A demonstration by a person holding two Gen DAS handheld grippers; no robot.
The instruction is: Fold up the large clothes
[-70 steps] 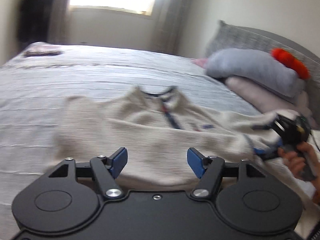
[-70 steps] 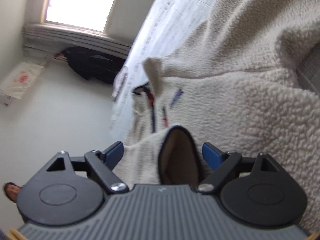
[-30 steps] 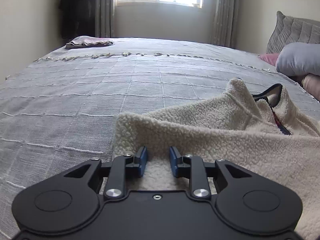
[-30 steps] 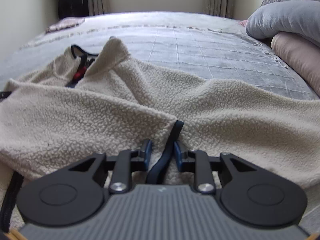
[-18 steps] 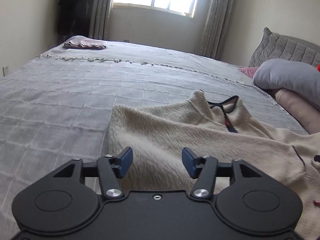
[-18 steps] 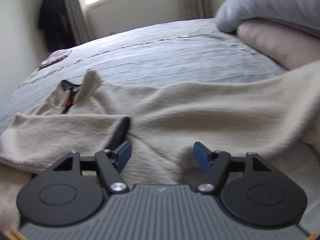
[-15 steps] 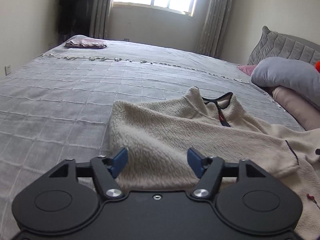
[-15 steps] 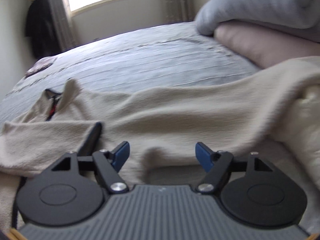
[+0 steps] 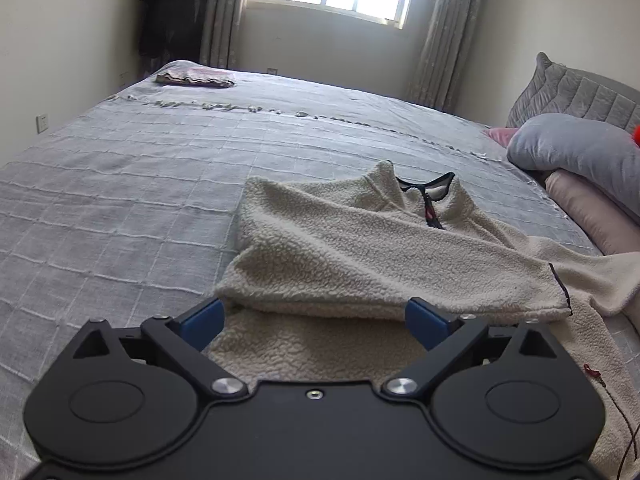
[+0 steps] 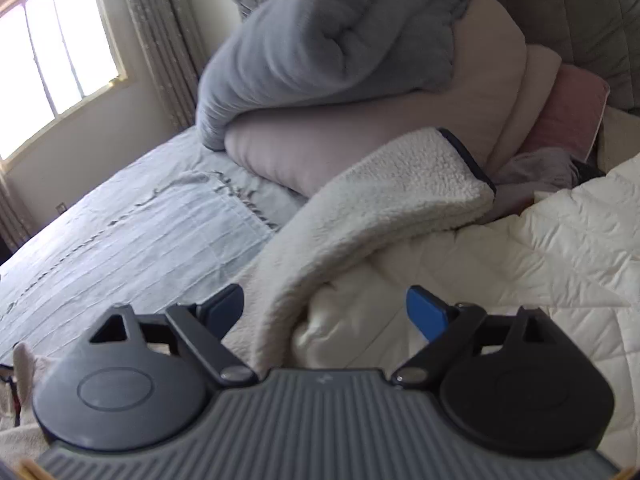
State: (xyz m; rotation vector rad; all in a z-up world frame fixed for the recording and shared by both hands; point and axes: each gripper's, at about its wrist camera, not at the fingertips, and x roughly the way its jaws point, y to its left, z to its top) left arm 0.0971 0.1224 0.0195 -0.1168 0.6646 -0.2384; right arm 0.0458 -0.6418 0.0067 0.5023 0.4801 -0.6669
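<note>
I see the fleece (image 9: 360, 248) lying on the bed (image 9: 120, 184) toward its right edge, one sleeve (image 9: 400, 276) folded across the body, the other sleeve (image 10: 384, 200) reaching onto the pillows (image 10: 340, 60) at the head.

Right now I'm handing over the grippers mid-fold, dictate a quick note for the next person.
Left gripper: jaws wide open, empty, just above the cream fleece pullover on the grey bedspread.
Right gripper: jaws open, empty, facing the other sleeve.
Done: one sleeve is folded across the body.
Left: the other sleeve lies stretched toward the pillows, over a white quilt; fold it in, then fold the body.
</note>
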